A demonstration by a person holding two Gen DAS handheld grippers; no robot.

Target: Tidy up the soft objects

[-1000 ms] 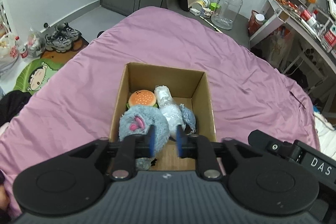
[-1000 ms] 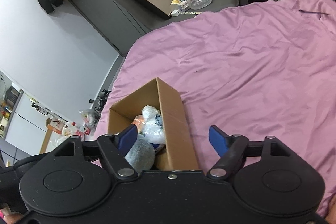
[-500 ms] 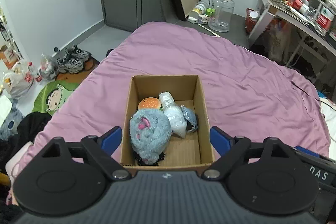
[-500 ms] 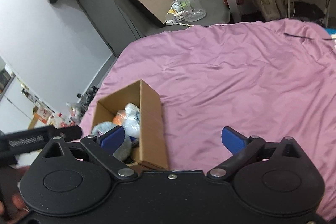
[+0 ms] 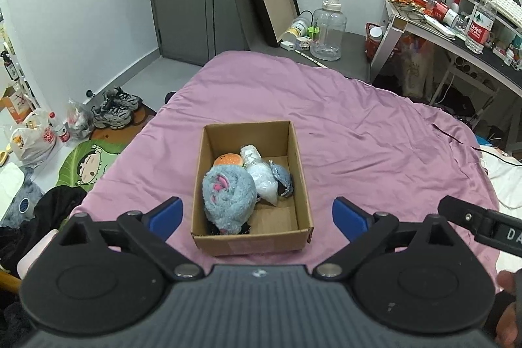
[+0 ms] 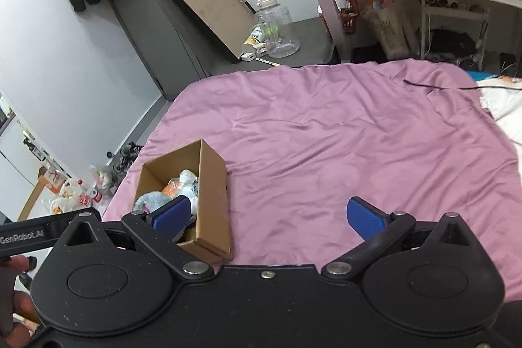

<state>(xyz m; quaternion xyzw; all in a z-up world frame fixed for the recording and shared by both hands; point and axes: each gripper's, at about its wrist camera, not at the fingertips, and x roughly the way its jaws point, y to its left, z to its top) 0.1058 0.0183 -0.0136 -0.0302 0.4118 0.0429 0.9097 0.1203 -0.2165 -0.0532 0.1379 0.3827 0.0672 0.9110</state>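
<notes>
Task's looking abt done: grey plush toy (image 5: 227, 199), burger plush (image 5: 228, 159), white wrapped bundle (image 5: 261, 176) & denim pouch (image 5: 282, 180) all sitting in cardboard box (image 5: 301, 165) on purple bedsheet (image 6: 342, 145), nothing soft lying loose, left claw (image 5: 257, 214) & right claw (image 6: 268, 212) both hanging wide w/ nothing in them

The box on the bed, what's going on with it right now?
A person is tidying soft toys into the box on the purple bedspread. Inside lie a grey plush, a burger toy, a white bagged bundle and a small blue-grey item. The left gripper hangs over the box with its fingers wide apart and empty. The right gripper is open too, beside the box. No soft items show loose on the bedspread.
</notes>
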